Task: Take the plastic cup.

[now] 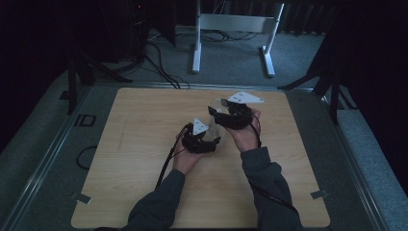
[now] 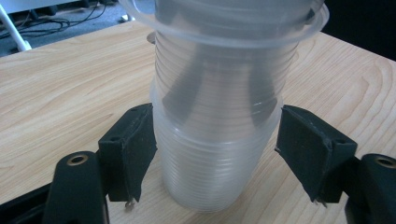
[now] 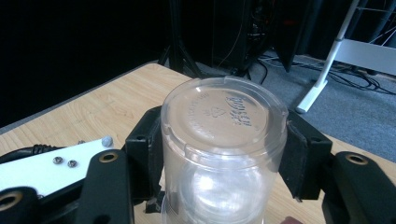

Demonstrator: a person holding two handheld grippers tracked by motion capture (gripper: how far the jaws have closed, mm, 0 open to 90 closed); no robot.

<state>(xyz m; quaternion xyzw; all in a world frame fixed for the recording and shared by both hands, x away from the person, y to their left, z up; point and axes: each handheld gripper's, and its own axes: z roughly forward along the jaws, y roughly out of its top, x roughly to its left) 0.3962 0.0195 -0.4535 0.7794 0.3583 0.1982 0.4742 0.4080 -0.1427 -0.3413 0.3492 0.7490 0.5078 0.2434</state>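
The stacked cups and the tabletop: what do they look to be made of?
The cups look like thin clear plastic, glossy: the table shows through the ribbed walls, and the upturned base carries embossed marks. The tabletop looks like light wood or a wood-grain laminate, matt; the grain lines alone cannot say which.

Stack of clear ribbed plastic cups (image 2: 219, 135), nested one in another, flanged rims showing, held above the wooden table near its middle, flat embossed base (image 3: 223, 114) of the end cup facing up, walls see-through
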